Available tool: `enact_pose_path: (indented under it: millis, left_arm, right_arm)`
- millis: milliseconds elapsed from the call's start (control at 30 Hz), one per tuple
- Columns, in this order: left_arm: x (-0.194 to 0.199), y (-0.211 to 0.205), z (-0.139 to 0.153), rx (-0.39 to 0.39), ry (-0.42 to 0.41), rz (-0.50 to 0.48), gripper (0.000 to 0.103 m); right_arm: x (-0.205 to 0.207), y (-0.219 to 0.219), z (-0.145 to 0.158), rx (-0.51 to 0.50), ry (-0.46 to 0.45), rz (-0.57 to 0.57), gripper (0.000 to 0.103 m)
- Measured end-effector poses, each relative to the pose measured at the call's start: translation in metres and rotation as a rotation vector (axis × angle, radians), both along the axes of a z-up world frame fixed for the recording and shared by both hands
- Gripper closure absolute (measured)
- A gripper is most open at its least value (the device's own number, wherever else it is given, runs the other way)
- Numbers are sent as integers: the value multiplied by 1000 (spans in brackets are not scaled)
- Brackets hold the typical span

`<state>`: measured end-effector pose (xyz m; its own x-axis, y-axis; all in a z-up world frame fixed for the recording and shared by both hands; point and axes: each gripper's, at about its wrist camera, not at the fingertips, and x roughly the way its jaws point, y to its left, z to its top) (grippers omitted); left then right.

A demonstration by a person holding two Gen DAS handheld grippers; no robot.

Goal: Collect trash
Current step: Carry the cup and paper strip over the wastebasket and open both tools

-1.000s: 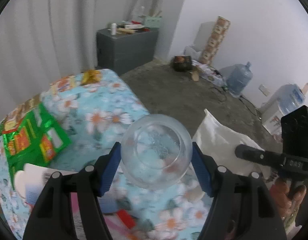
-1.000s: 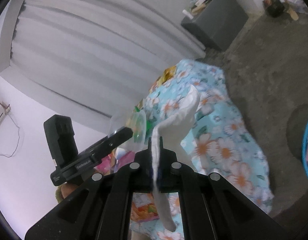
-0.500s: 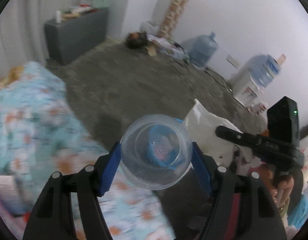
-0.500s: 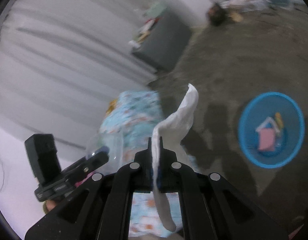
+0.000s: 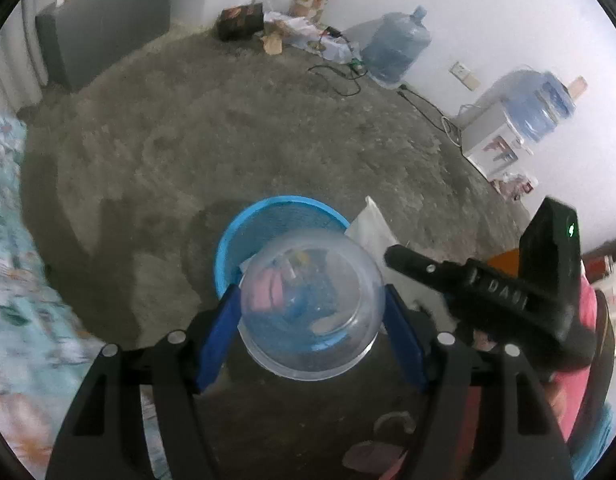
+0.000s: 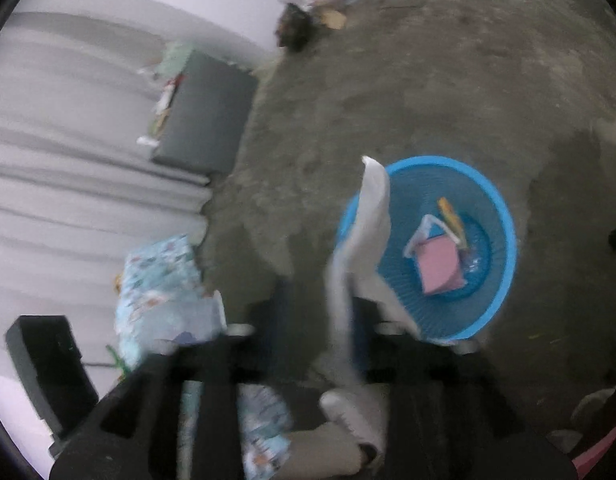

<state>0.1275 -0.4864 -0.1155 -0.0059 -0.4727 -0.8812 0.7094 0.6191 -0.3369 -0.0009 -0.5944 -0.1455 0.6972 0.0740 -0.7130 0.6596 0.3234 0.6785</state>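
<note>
While above the basket (image 5: 243, 236), the cup (image 5: 312, 304) sits clamped in the left claw (image 5: 312, 316).

Only one text can be read, and only in part: pale embossed letters like "DAS" on the black body of the right gripper (image 5: 488, 288), seen from the left wrist view. The print on the white box (image 5: 492, 145) under the water bottle is too small to read.

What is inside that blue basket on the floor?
The blue basket holds a pink flat packet, a white strip and a yellow-orange wrapper. A white paper in the right gripper covers its left side, hiding anything there.
</note>
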Motion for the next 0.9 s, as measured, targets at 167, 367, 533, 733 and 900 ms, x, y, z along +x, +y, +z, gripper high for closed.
enact_pose_path:
  millis: [167, 367, 533, 733, 900]
  left_arm:
    - [-1, -11, -23, 3, 81, 30, 30]
    - [3, -5, -15, -58, 97, 58, 27]
    - [3, 4, -5, -71, 81, 66, 26]
    - [3, 24, 11, -81, 71, 73, 26]
    - [4, 47, 35, -119, 46, 70, 26]
  right_arm:
    - [-4, -4, -26, 1, 77, -18, 50]
    - [-6, -7, -15, -40, 3, -18, 45]
    - [4, -4, -16, -74, -21, 26, 25]
    - [2, -14, -74, -27, 231, 46, 21]
    - [-8, -22, -72, 14, 192, 9, 21]
